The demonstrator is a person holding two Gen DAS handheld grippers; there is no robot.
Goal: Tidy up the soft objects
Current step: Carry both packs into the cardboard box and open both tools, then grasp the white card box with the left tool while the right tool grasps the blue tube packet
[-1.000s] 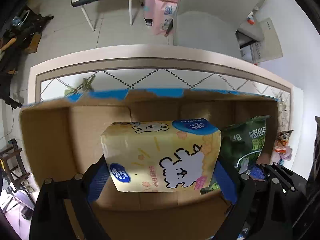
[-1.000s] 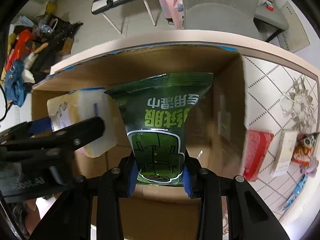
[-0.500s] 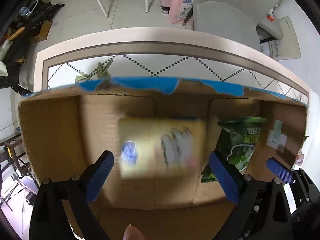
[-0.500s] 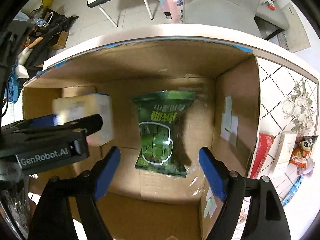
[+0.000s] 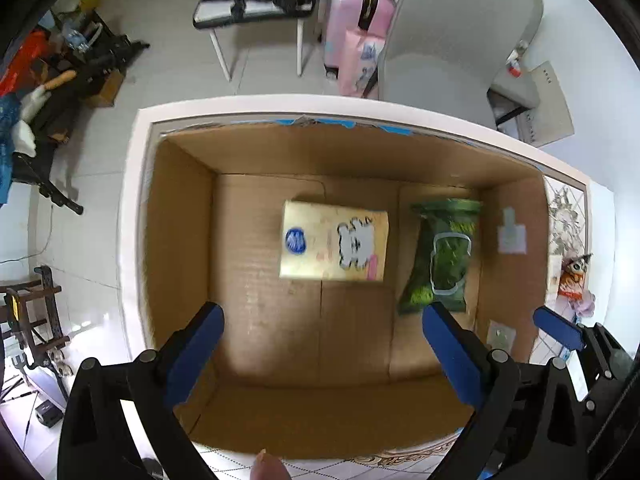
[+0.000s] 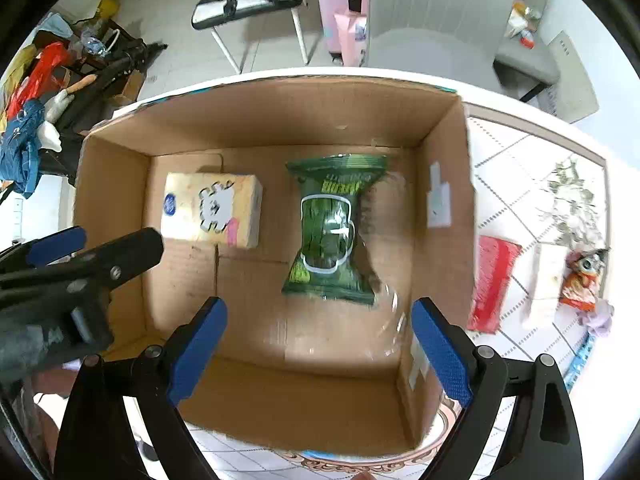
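Hovering over box (image 6: pixel 256 120): both packs just dropped. Left claw (image 5: pixel 320 344) and right claw (image 6: pixel 318 338) now wide open, empty. Tissue pack (image 6: pixel 212 210) left of green pack (image 6: pixel 334 232) on box floor; red pack (image 6: pixel 494 284) on table next.

One cardboard box (image 6: pixel 440 184). Inside box: two soft packs, one yellow tissue pack (image 6: pixel 212 210) at its left, one green wipes pack (image 6: pixel 332 236) at its right. Right of box, on the table: one red pack (image 6: pixel 494 284), one white pack (image 6: pixel 546 280), one small doll (image 6: pixel 586 280). Beyond box: one pink suitcase (image 6: pixel 334 8), one grey chair (image 6: pixel 436 20).
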